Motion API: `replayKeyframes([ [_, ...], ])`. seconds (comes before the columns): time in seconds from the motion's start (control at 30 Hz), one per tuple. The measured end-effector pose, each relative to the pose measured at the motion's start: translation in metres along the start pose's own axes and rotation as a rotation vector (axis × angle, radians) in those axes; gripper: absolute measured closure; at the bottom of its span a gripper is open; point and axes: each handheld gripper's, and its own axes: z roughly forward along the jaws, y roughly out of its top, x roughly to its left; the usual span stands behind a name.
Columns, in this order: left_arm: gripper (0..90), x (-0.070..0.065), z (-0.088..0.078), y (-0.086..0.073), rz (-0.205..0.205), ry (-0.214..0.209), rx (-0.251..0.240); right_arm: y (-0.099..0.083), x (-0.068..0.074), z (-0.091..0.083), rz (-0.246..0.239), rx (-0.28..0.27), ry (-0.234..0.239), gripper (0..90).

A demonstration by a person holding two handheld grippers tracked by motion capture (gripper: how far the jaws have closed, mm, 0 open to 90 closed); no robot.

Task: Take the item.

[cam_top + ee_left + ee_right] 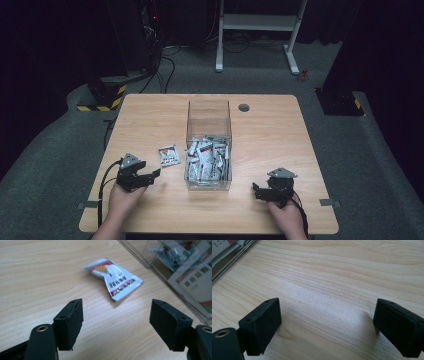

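A clear plastic box point(209, 120) stands in the middle of the wooden table point(270, 140), holding several white sachets point(206, 159) with red and green print. One loose sachet point(169, 155) point(113, 278) lies flat on the table just left of the box. My left gripper point(150, 176) point(116, 317) rests low on the table in front of that sachet, a short gap away, open with nothing between its jaws. My right gripper point(258, 192) point(325, 322) sits at the front right of the box, open over bare wood, its jaws wide apart.
The box's clear wall point(175, 275) rises at the right of the left gripper view, its corner point(227, 255) at the top left of the right gripper view. A round grommet point(243, 107) sits near the table's far edge. A white desk frame point(257, 25) and cables stand beyond.
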Motion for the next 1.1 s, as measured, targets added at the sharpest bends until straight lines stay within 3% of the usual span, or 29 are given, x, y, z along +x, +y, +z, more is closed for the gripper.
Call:
replayKeyframes([
  [0.23,23.5,-0.001,-0.007,-0.017,0.020,0.015,0.039,0.000,0.000,0.000,0.000,0.000,0.000,7.9],
  [0.63,16.7,-0.011,-0.016,-0.043,0.096,0.085,0.078,0.000,0.000,0.000,0.001,0.000,-0.001,7.9],
  [1.1,13.4,-0.013,-0.015,-0.047,0.086,0.087,0.073,0.000,0.000,0.000,0.003,-0.002,-0.001,7.8],
])
